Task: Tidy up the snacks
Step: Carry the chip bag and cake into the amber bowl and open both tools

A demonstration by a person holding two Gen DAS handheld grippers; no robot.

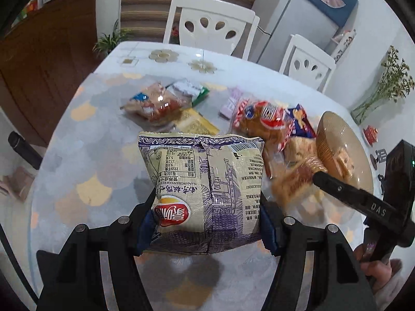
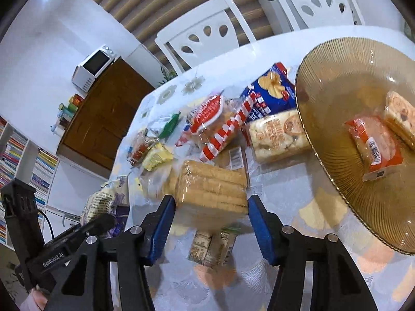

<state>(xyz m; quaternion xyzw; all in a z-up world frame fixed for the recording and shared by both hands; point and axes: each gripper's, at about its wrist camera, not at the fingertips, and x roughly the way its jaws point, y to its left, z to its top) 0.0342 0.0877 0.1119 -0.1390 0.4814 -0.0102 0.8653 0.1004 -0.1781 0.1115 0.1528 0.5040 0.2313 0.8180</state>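
Observation:
My left gripper [image 1: 207, 207] is shut on a beige and purple chip bag [image 1: 205, 191], held above the table; the bag also shows in the right wrist view [image 2: 106, 202]. My right gripper [image 2: 211, 212] is open, its blue pads on either side of a clear pack of tan biscuits [image 2: 210, 189], apart from it. An amber glass plate [image 2: 337, 77] at the right holds two wrapped snacks [image 2: 373, 147]; the plate also shows in the left wrist view [image 1: 329, 134].
Several snack packs lie on the table: a red-striped bread bag [image 2: 220, 127], a blue chip bag [image 2: 272, 90], a puffed-rice pack [image 2: 277, 137], a yellow pack [image 2: 155, 158]. White chairs [image 1: 207, 23] stand behind. A vase of dried flowers [image 1: 384, 85] stands at the right.

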